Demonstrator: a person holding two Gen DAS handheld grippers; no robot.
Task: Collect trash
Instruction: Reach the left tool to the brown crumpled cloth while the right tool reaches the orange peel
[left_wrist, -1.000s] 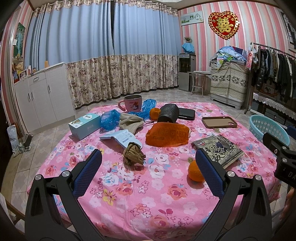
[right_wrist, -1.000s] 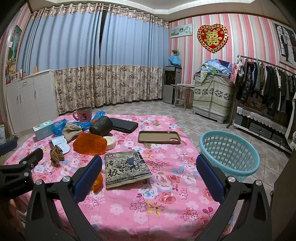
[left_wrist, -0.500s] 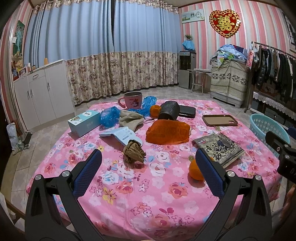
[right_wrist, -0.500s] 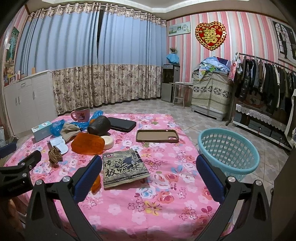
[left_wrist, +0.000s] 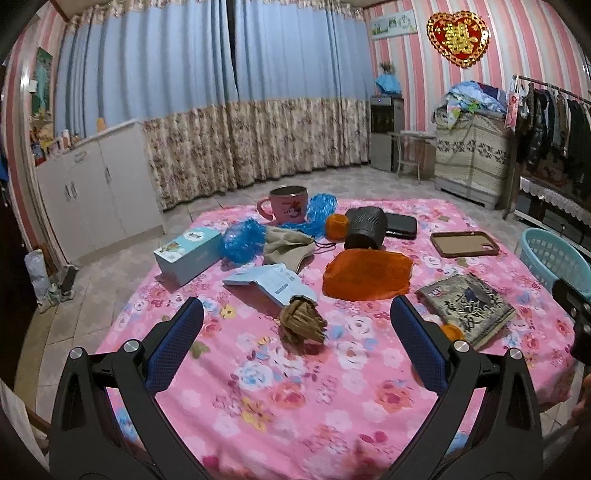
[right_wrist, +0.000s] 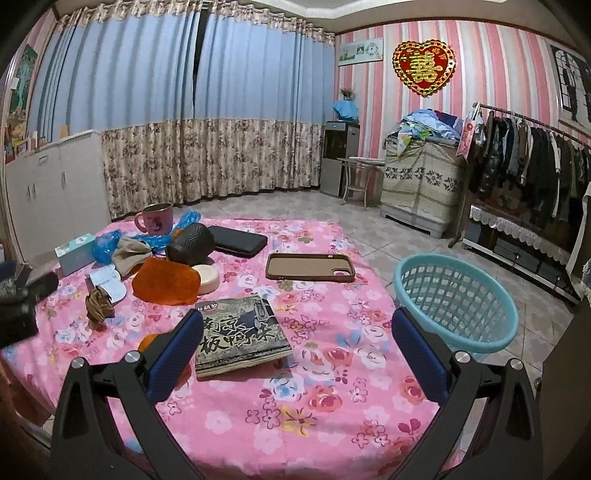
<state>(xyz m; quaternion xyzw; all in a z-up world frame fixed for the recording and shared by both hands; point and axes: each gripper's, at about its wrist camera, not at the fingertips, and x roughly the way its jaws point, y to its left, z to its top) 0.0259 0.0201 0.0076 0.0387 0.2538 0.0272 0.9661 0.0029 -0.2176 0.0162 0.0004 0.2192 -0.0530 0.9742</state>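
A crumpled brown paper wad (left_wrist: 303, 325) lies on the pink floral table (left_wrist: 258, 387), straight ahead of my open, empty left gripper (left_wrist: 295, 345); it also shows in the right wrist view (right_wrist: 99, 303). Other scraps are an orange plastic bag (left_wrist: 367, 273), blue plastic bags (left_wrist: 243, 240) and a white leaflet (left_wrist: 275, 282). A turquoise basket (right_wrist: 456, 299) stands beside the table's right edge. My right gripper (right_wrist: 295, 347) is open and empty above a dark printed packet (right_wrist: 240, 332).
On the table are a pink mug (left_wrist: 288, 208), a blue-white box (left_wrist: 188, 254), a beige cloth (left_wrist: 288, 245), a black ribbed speaker (left_wrist: 365, 227), a black case (left_wrist: 400, 227), a brown phone case (left_wrist: 463, 243) and oranges (left_wrist: 337, 225). Cabinets stand left, a clothes rack right.
Both grippers have moved a little forward over the table. The brown paper wad now sits closer between the left fingers. Both stay open.
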